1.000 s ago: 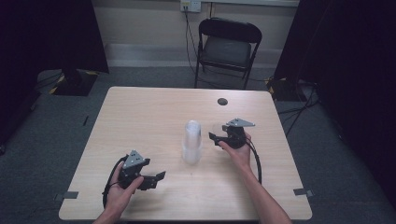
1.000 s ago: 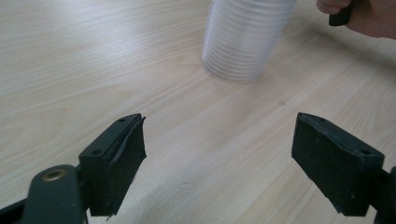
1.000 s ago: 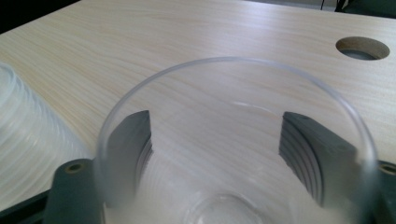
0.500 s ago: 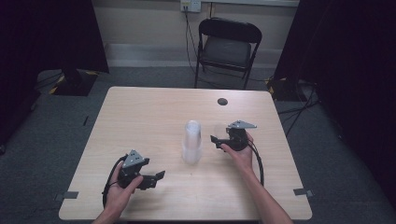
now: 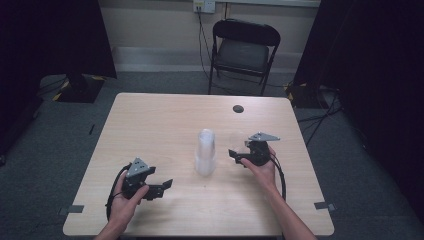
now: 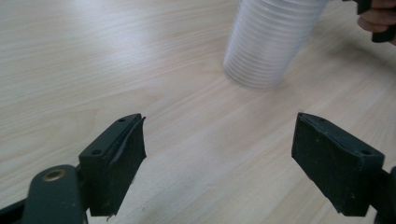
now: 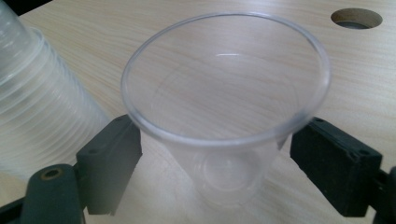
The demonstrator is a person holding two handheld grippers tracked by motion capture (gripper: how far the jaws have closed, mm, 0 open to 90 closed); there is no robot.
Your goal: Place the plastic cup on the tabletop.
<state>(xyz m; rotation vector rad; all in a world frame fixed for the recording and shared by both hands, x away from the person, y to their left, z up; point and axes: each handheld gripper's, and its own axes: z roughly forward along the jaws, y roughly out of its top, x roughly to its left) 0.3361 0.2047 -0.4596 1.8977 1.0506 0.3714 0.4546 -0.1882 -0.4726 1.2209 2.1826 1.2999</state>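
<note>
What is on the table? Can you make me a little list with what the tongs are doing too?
table: light wood, with a round hole near the far edge
cup stack: clear plastic cups standing mid-table
single cup: clear cup upright on the table, between the right tongs
right tongs: jaws just opened, wide apart, not squeezing the cup
left tongs: open, nothing between them, short of the stack

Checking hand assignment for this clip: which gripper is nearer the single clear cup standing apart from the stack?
Right. The right gripper has its open jaws on either side of the single clear cup. The left gripper sits toward the table's near edge, beyond the cup stack.
</note>
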